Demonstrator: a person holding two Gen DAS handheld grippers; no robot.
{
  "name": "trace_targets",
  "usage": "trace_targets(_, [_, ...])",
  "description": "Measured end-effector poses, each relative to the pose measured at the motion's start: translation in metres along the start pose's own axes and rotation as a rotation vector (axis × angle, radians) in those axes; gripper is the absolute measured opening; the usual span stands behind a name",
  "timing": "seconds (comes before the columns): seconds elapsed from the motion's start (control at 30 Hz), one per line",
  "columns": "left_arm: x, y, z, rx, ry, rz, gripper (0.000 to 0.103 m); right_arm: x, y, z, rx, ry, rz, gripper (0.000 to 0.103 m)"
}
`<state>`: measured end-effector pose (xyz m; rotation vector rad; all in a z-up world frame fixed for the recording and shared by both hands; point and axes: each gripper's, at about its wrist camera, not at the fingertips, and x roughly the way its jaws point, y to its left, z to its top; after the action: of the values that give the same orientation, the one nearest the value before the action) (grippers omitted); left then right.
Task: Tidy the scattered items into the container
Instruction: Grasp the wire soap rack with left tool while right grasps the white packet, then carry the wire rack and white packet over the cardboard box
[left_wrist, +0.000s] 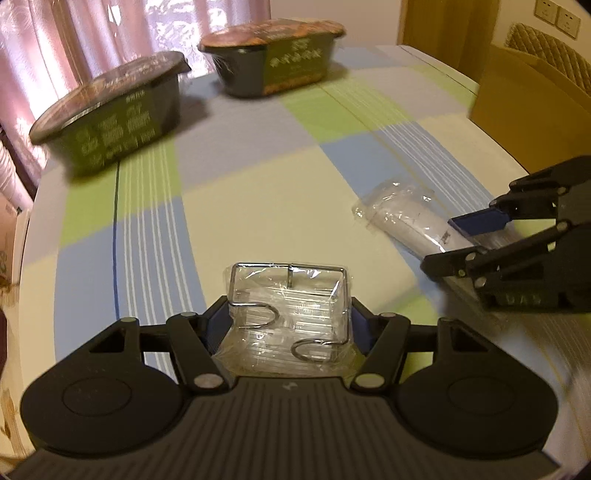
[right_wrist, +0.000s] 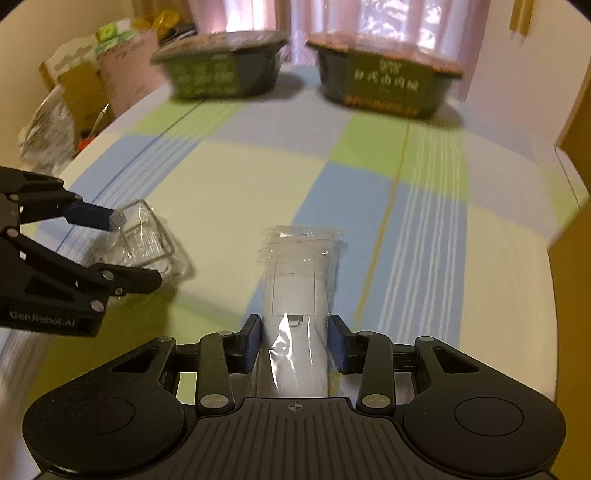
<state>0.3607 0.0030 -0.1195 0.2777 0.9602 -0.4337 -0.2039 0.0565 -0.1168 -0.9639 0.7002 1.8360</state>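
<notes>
Left gripper (left_wrist: 290, 325) clamps a wrapped wire rack (left_wrist: 290, 306) at lower centre. Right gripper (right_wrist: 293, 343) grips a wrapped white remote (right_wrist: 295, 291), long axis running straight up-frame. Cardboard box (left_wrist: 532, 107) sits upper right in the left view, nearer the right gripper.

The right gripper (right_wrist: 294, 345) squeezes a white thing wrapped in clear plastic (right_wrist: 295, 295) on the checked cloth (right_wrist: 424, 240). On the left, the left gripper (right_wrist: 122, 251) holds a shiny wire rack in plastic (right_wrist: 147, 240). Two dark bowls (right_wrist: 221, 70) sit far back.
</notes>
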Motion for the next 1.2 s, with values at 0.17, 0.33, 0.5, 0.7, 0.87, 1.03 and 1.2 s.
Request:
trace_targets(0.17, [-0.037, -0.059, -0.054, -0.004, 0.034, -0.036, 0.061, -0.053, 0.006, -0.075, 0.061, 0.062, 0.015, 0.041])
trace_targets(0.33, [-0.078, -0.116, -0.102, 0.029, 0.040, -0.059, 0.062, -0.097, 0.007, -0.144, 0.115, 0.097, 0.003, 0.042])
trace_targets(0.5, [-0.097, -0.143, -0.125, 0.061, 0.054, -0.051, 0.066, -0.114, 0.012, -0.169, 0.087, 0.089, -0.025, 0.081])
trace_targets(0.7, [-0.103, -0.147, -0.121, 0.098, 0.083, -0.033, 0.069, -0.116, 0.019, -0.174, 0.038, 0.031, -0.013, 0.081])
trace_targets(0.87, [-0.103, -0.148, -0.112, 0.167, 0.104, -0.038, 0.071, -0.111, 0.017, -0.178, 0.047, 0.003, -0.009, 0.081])
trace_targets(1.03, [-0.095, -0.151, -0.110, 0.202, 0.138, -0.047, 0.072, -0.107, 0.016, -0.185, 0.030, -0.002, -0.009, 0.081])
trace_targets(1.2, [-0.088, -0.150, -0.112, 0.185, 0.147, -0.041, 0.072, -0.104, 0.017, -0.184, 0.028, -0.024, -0.014, 0.081])
